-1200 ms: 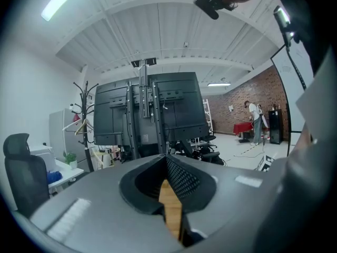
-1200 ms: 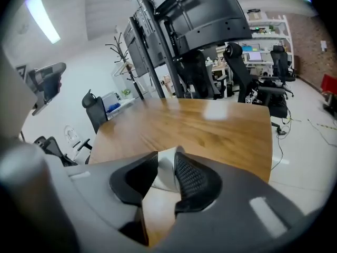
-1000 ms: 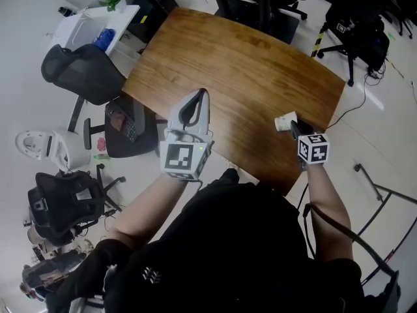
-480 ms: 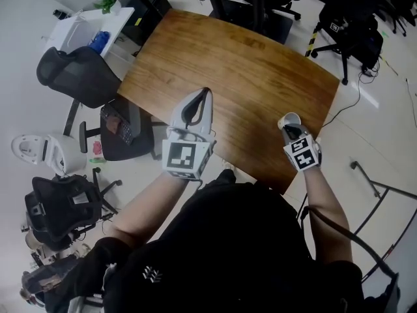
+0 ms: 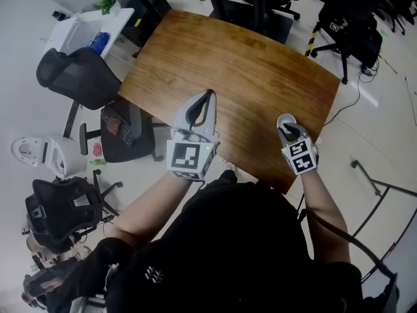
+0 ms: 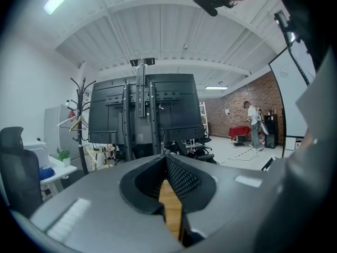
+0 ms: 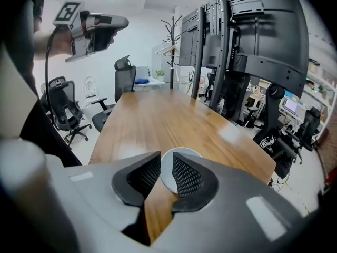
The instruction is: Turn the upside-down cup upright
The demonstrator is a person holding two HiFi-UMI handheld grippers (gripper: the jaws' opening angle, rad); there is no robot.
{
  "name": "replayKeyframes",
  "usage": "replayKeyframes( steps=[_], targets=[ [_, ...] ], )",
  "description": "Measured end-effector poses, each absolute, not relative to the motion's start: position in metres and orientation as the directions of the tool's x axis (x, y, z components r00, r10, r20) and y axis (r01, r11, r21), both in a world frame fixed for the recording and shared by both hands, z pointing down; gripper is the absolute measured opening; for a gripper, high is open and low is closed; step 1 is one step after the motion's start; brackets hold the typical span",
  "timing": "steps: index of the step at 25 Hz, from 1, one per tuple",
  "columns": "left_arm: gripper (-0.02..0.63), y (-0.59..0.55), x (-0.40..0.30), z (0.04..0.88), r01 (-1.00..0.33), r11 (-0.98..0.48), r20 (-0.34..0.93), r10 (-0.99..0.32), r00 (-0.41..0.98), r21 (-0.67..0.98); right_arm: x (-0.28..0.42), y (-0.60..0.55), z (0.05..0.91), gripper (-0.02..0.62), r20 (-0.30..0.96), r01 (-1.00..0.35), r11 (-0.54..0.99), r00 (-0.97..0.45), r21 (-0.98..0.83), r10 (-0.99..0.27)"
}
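Note:
A white paper cup (image 5: 285, 119) stands mouth up on the wooden table (image 5: 247, 70), near its front right edge. My right gripper (image 5: 287, 128) points steeply down at it. In the right gripper view the cup's round mouth (image 7: 169, 172) shows between and just beyond the fingertips; the jaws are opening and the pads do not press on it. My left gripper (image 5: 206, 95) hovers level over the table's near left side with its jaw tips together and nothing held. It also shows in the right gripper view as the left gripper (image 7: 124, 21), high at the left.
Black office chairs (image 5: 81, 70) and a white side desk (image 5: 91, 25) stand left of the table. A rack of monitors (image 7: 247, 41) rises beyond its far end, and a coat stand (image 7: 170, 41) beside it. The table's right corner (image 5: 339, 80) is close to the cup.
My right gripper has rolled, and the cup it held lying sideways now stands mouth up on the table. Its jaws have parted from the cup. The left gripper has hardly moved.

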State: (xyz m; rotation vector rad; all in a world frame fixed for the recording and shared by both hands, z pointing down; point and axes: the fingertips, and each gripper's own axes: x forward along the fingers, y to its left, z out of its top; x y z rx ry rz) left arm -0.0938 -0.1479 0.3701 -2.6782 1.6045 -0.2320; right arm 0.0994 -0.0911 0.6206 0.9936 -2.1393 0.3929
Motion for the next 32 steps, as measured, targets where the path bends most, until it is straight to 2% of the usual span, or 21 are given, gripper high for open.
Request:
replayKeyframes(
  steps=[3, 5, 7, 9, 11, 15, 24, 32],
  targets=[
    [0.0, -0.149, -0.087, 0.374, -0.865, -0.497, 0.117, -0.865, 0.487, -0.069, 0.1, -0.09, 0.609, 0.072, 0.701, -0.775, 0.631, -0.428, 0.039, -0.57],
    [0.0, -0.151, -0.077, 0.377, -0.852, -0.52, 0.113, -0.851, 0.512, -0.055, 0.106, -0.092, 0.587, 0.058, 0.636, -0.815, 0.578, -0.428, 0.035, -0.642],
    [0.0, -0.152, -0.061, 0.385, -0.831, -0.555, 0.121, -0.828, 0.547, -0.036, 0.117, -0.097, 0.549, 0.003, 0.507, -0.873, 0.488, -0.421, -0.001, -0.752],
    [0.0, -0.151, -0.037, 0.404, -0.801, -0.599, 0.156, -0.791, 0.591, -0.003, 0.135, -0.101, 0.512, 0.002, 0.355, -0.925, 0.374, -0.373, -0.068, -0.857],
    [0.0, -0.146, -0.007, 0.43, -0.76, -0.649, 0.203, -0.742, 0.639, 0.021, 0.155, -0.1, 0.492, 0.002, 0.264, -0.961, 0.262, -0.277, -0.092, -0.924],
    [0.0, -0.128, 0.038, 0.439, -0.674, -0.738, 0.212, -0.657, 0.724, 0.017, 0.175, -0.089, 0.491, 0.0, 0.266, -0.985, 0.151, -0.169, -0.089, -0.949],
    [0.0, -0.108, 0.08, 0.439, -0.554, -0.833, 0.204, -0.541, 0.816, 0.007, 0.188, -0.068, 0.485, 0.0, 0.275, -0.993, 0.088, -0.106, -0.078, -0.956],
    [0.0, -0.116, 0.078, 0.448, -0.551, -0.834, 0.23, -0.535, 0.813, 0.007, 0.191, -0.06, 0.492, 0.0, 0.298, -0.994, 0.062, -0.087, -0.091, -0.951]
  ],
)
